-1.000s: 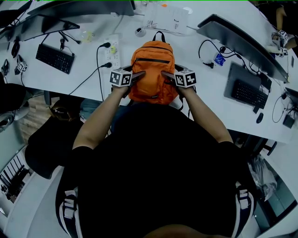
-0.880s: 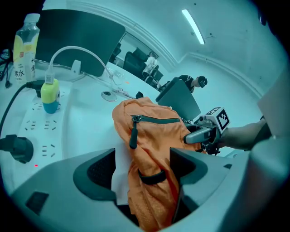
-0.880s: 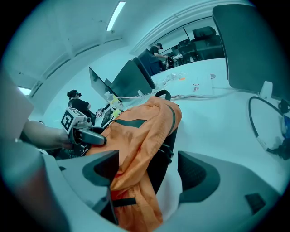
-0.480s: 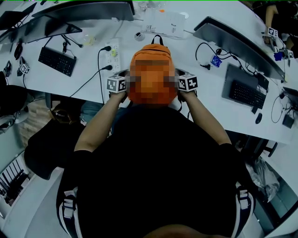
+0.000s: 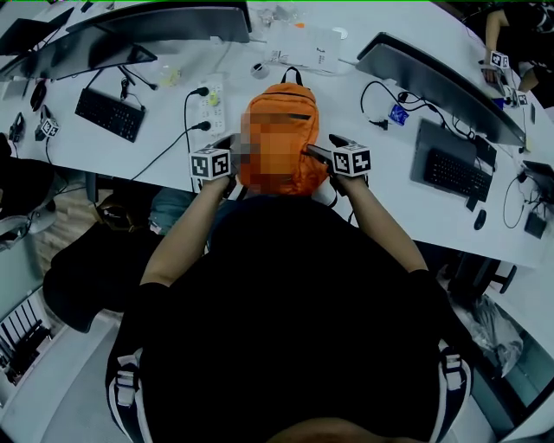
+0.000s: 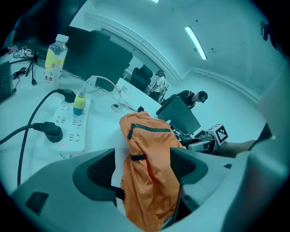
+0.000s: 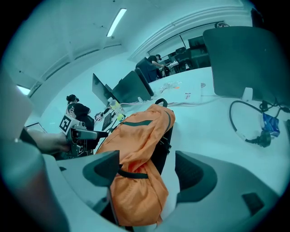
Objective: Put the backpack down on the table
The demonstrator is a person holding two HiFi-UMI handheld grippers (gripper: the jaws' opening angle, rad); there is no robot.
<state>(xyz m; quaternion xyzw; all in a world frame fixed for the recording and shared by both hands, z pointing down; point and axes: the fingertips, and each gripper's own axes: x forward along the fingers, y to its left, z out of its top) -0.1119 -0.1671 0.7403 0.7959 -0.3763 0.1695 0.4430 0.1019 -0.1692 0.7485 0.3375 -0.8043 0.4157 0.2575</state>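
The orange backpack point(image 5: 281, 102) lies on the white table point(image 5: 363, 199), top handle pointing away from me. My left gripper point(image 5: 230, 149) is at its left side and my right gripper point(image 5: 323, 149) at its right side. In the left gripper view the backpack point(image 6: 149, 172) sits between wide jaws, with bare table showing beside the left pad point(image 6: 97, 170). In the right gripper view the backpack point(image 7: 138, 145) lies against the left pad point(image 7: 106, 167), and a gap separates it from the right pad point(image 7: 192, 172). Both grippers are open.
A white power strip point(image 5: 210, 97) with plugged cables lies left of the backpack, with a drink bottle point(image 6: 55, 58) farther off. Keyboards point(image 5: 106, 112) point(image 5: 450, 171) and monitors point(image 5: 160, 17) point(image 5: 441, 82) flank the spot. Another person point(image 5: 511, 35) sits at the far right.
Both grippers pressed into the backpack's sides a second ago. They have since drawn outward and back a little, and the backpack stays on the table.
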